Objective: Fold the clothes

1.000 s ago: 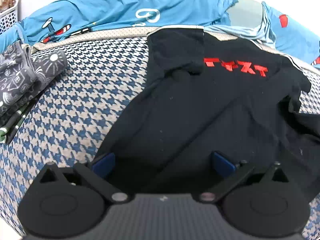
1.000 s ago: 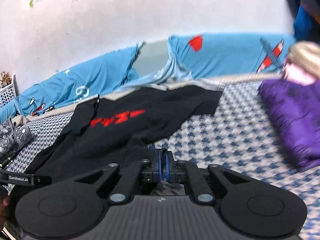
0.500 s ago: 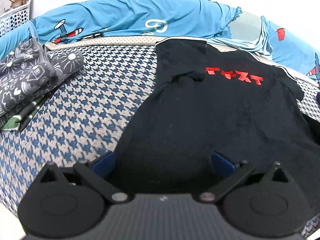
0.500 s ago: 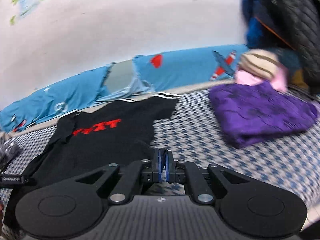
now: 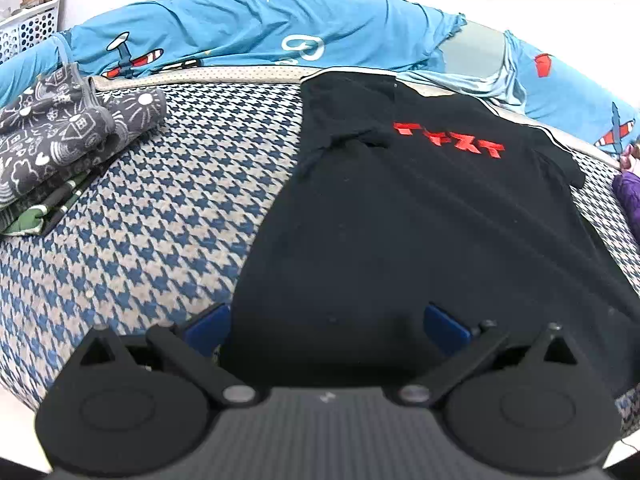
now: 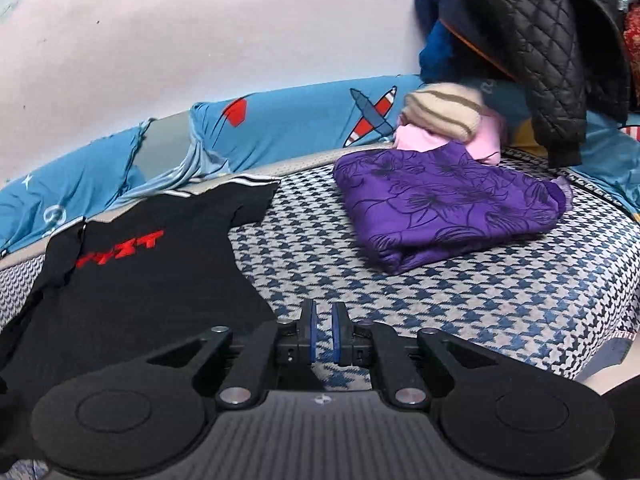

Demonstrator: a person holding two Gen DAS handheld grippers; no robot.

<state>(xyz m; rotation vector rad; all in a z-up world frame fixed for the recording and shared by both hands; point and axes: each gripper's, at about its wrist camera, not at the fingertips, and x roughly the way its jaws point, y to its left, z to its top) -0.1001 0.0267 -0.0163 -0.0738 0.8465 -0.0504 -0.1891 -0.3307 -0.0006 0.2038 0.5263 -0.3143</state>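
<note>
A black T-shirt (image 5: 400,220) with red lettering lies spread flat on the blue-and-beige houndstooth bed cover (image 5: 140,220), collar end towards the far wall. One sleeve is folded in over the chest at the upper left. My left gripper (image 5: 326,326) is open wide just above the shirt's near hem, and nothing is pinched between its blue pads (image 5: 208,328). In the right wrist view the shirt (image 6: 152,288) lies to the left. My right gripper (image 6: 325,334) hovers just off its right edge, open by a narrow gap, with only bed cover showing between the pads.
Folded grey patterned clothes (image 5: 60,132) are stacked at the bed's left. A folded purple cloth (image 6: 448,216) lies at the right, with pink and striped beige items (image 6: 444,116) behind it. A quilted black jacket (image 6: 552,40) hangs above. A blue aeroplane-print sheet (image 5: 260,28) lines the wall, near a white basket (image 5: 28,28).
The shirt has gone from rumpled at its right side to flat. My right gripper swung right, bringing the purple cloth into view, and its pads parted slightly. My left gripper stayed open.
</note>
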